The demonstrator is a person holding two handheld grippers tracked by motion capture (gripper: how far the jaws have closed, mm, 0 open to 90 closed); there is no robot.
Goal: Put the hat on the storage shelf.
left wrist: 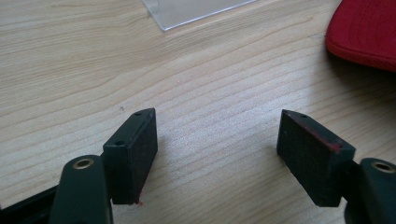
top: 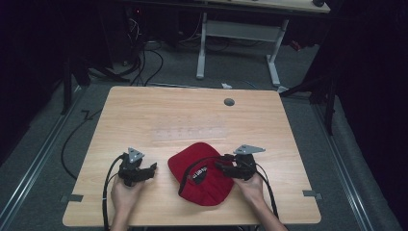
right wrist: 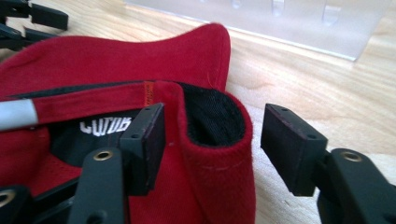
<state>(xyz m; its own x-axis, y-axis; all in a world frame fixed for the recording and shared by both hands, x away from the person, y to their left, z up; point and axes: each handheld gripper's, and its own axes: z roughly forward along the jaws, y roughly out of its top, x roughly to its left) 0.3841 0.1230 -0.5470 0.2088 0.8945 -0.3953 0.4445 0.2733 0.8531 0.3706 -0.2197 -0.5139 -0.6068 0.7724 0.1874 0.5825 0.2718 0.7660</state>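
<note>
Two grippers are held low in the high view: the left gripper gapes over bare table, the right gripper straddles, unclamped, the red cap's folded edge at lower centre.

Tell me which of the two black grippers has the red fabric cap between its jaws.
The right gripper: its open jaws straddle a folded edge of the red fabric cap. The left gripper has only bare wooden table between its jaws.

Left tongs agape, low; right tongs agape
</note>
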